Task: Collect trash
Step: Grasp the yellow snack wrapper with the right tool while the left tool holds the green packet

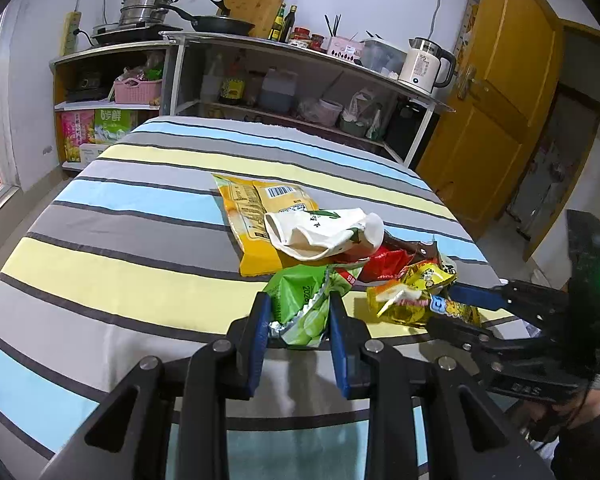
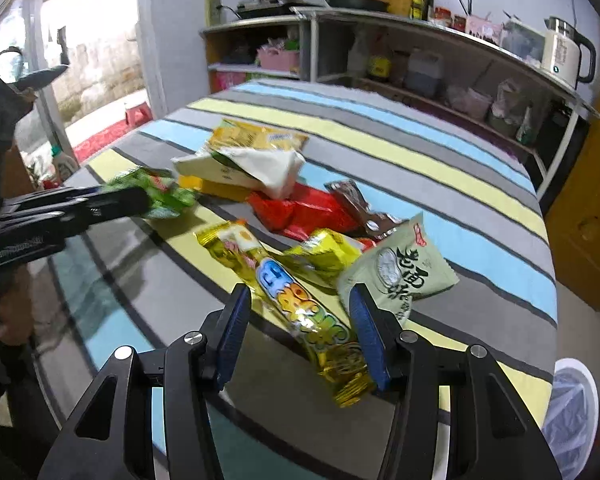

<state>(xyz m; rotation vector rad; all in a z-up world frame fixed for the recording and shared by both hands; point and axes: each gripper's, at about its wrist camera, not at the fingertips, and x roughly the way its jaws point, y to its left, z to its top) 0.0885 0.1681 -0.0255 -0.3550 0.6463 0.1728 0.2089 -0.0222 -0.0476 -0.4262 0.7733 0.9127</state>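
Wrappers crowd the striped cloth [image 1: 112,208]: your left gripper [image 1: 300,320] pinches the green packet [image 1: 300,300], digits "202" readable, rest hidden. Your right gripper [image 2: 300,320] straddles the gold wrapper [image 2: 300,308], jaws apart, lettering blurred. Beyond it, the yellow bag [image 1: 256,216] shows a barcode

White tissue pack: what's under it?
The white tissue pack lies across the big yellow bag and the red wrapper. Anything else beneath it is covered.

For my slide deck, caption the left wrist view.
Left gripper closed on a green snack wrapper atop a striped tablecloth.
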